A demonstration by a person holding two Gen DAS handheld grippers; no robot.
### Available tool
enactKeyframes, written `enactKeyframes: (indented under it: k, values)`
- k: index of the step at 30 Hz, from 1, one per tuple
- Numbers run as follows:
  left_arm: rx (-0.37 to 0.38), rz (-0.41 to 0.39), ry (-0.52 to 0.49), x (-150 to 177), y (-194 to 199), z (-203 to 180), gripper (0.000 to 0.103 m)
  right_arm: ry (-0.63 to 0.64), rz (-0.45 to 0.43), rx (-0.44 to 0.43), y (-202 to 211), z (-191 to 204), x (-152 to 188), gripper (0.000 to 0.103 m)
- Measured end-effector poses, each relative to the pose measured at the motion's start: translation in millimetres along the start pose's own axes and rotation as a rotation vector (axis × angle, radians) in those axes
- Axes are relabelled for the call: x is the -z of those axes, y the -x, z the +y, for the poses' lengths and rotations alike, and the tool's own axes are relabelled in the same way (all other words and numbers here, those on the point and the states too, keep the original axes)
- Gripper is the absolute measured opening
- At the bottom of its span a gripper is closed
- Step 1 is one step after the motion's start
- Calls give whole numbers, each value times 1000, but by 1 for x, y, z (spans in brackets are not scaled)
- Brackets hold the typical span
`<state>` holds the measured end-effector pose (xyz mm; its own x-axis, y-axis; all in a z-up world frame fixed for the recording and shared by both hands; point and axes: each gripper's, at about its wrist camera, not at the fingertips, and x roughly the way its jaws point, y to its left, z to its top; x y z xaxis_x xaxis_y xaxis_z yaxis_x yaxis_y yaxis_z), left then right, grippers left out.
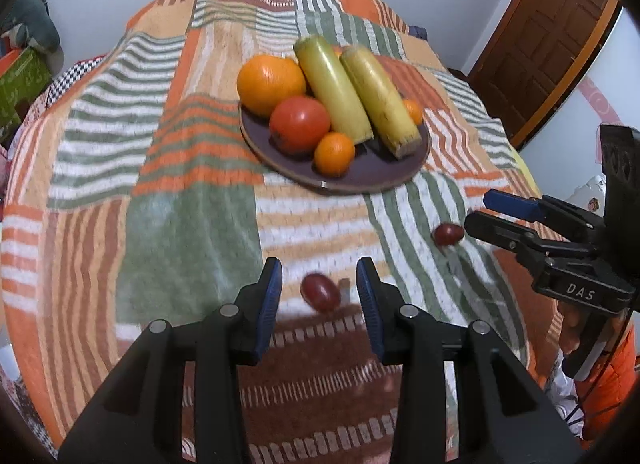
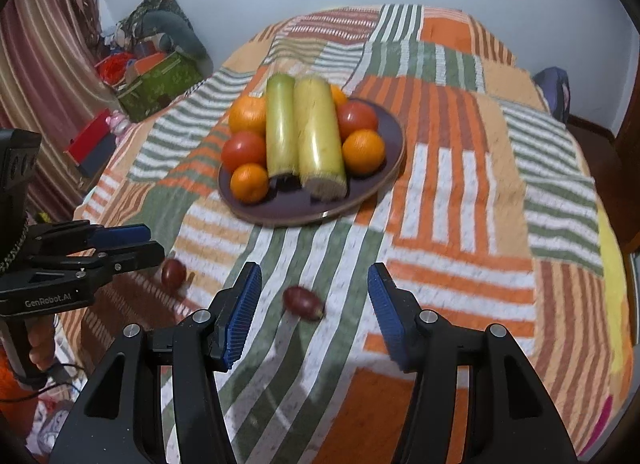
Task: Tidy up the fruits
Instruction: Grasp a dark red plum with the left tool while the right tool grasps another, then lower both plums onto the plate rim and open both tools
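So the plate (image 1: 404, 177) at twelve o'clock already carries oranges, tomatoes and two long green pieces; two small red fruits remain on the blanket (image 2: 460, 199), one (image 1: 320, 292) between the left gripper's (image 1: 319, 288) released jaws, one (image 2: 302, 301) between the right gripper's (image 2: 314, 296), both ungrasped

Four oranges (image 2: 363, 151), two tomatoes (image 2: 244, 150), two bananas (image 2: 320, 139), two dark red fruits (image 2: 302, 301), one plate (image 2: 372, 183).

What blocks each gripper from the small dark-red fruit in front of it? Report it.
Nothing visible. The left gripper has one dark-red fruit lying on the blanket between its open fingers; the right gripper likewise faces the other fruit, with only blanket between.
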<state>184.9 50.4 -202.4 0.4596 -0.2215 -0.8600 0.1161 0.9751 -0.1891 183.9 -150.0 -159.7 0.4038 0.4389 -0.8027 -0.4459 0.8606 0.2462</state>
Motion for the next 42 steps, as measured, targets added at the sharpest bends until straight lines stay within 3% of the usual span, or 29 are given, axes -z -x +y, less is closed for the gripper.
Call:
enactKeyframes:
  k: [7,13,16,26,42]
  values:
    - [-4,42,1,11,-14,-3,38,-23,45,-32,-13,1,8,50]
    - [8,44,11,11,-23,-4,37,-9,74,-28,-22,3,11,31]
    - [-5,37,-5,12,-25,-7,26,-11,75,-46,-22,2,11,22]
    - [-7,10,-6,1,-21,-2,23,8,32,-46,-16,5,1,22]
    - [-29,-86,-53,-51,-20,1,23,74,-11,-55,-32,21,-35,22]
